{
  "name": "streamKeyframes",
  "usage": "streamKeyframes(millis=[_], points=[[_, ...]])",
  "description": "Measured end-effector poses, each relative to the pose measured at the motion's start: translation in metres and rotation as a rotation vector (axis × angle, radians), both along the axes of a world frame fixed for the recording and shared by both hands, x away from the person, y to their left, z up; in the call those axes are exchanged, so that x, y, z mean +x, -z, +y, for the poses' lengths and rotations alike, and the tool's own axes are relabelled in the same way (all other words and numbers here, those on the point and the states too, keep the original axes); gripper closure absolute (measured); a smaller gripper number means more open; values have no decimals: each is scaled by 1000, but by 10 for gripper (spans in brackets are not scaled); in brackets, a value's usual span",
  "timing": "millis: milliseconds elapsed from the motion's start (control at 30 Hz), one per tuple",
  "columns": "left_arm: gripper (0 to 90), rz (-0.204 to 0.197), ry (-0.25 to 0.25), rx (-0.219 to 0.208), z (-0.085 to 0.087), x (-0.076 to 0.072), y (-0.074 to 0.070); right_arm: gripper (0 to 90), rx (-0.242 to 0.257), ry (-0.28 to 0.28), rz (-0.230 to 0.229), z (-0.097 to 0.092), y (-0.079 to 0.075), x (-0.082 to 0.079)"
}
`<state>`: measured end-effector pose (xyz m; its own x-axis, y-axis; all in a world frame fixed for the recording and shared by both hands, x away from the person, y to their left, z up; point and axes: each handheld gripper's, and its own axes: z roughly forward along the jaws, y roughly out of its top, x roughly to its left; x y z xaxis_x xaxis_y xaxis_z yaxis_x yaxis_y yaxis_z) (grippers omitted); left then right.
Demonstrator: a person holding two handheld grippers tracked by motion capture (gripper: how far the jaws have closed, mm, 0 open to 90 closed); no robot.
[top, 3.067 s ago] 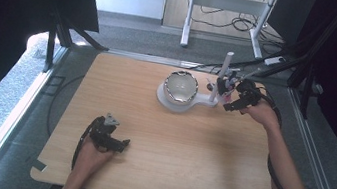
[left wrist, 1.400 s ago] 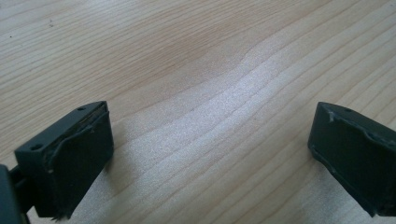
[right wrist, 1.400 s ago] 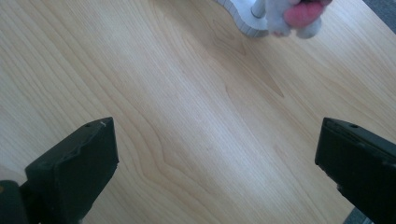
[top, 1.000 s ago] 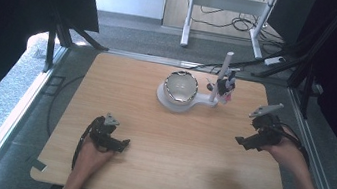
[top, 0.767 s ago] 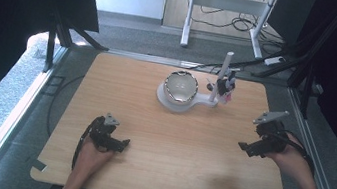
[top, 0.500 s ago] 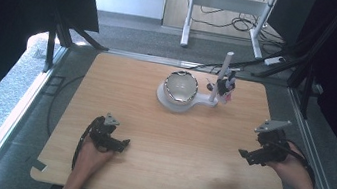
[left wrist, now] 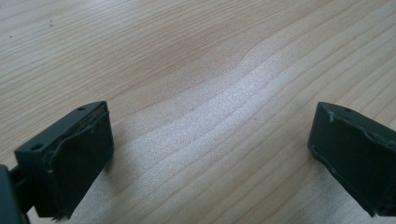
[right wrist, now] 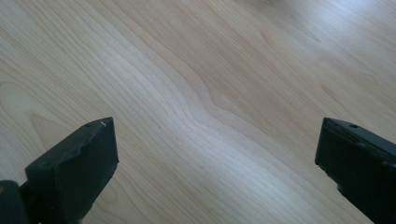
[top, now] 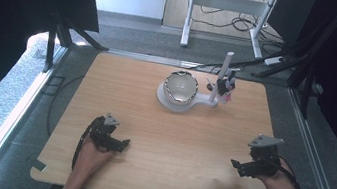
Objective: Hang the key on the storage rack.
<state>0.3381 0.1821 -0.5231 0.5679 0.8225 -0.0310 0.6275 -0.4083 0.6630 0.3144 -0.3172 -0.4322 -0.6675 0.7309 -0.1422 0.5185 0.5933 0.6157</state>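
A: How are the two grippers held?

B: The left gripper (top: 118, 143) is rested near the front left of the worktop (top: 145, 172), its jaws spread wide with bare wood between them. The right gripper (top: 239, 166) is kept near the front right, jaws likewise parted and nothing held.

A: And the bowl?

B: The bowl (top: 181, 87) is seated on a white stand (top: 201, 101) towards the far edge, well apart from both.

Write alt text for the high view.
A person's two hands rest open grippers on a wooden table, the left gripper near-left, the right gripper near-right. Farther back stands a white stand holding a bowl.
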Motion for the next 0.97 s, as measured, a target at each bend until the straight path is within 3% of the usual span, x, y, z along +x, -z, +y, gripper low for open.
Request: streamKeyframes(millis=[100, 200, 400, 633, 667, 733, 967], points=[[0, 0, -1, -1, 0, 0, 0, 0, -4, 11, -10, 6, 9, -1], [0, 0, -1, 0, 0, 0, 0, 0, 33, 25, -14, 10, 20, 0], [0, 0, 0, 0, 0, 0, 0, 0, 30, 47, -16, 19, 47, 0], [0, 0, -1, 0, 0, 0, 0, 0, 94, 87, 3, 24, 81, 0], [0, 0, -1, 0, 0, 0, 0, 0, 130, 89, 3, 23, 84, 0], [0, -1, -1, -1, 0, 0, 0, 0, 175, 100, 17, 22, 88, 1], [0, -1, -1, -1, 0, 0, 0, 0, 175, 101, 16, 22, 88, 1]])
